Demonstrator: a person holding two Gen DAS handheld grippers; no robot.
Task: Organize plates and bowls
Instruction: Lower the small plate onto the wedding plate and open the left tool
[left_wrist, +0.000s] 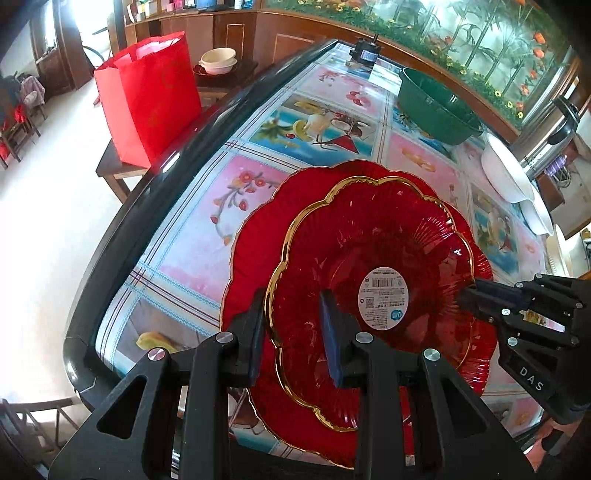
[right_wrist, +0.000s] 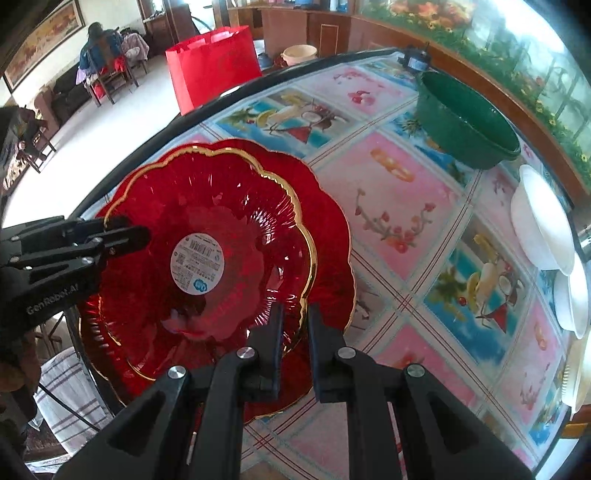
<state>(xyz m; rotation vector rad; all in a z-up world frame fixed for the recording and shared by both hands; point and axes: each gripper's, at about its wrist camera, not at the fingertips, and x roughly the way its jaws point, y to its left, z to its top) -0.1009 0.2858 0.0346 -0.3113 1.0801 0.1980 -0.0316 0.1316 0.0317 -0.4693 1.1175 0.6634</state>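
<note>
Scalloped glassy red plate (left_wrist: 369, 280) (gilt rim)

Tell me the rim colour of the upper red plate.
Gold, on the upper red plate; clearest in the right wrist view.

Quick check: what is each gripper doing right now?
Left gripper: shut on the gold-rimmed red plate rim.
Right gripper: shut on the same plate's opposite rim.
</note>
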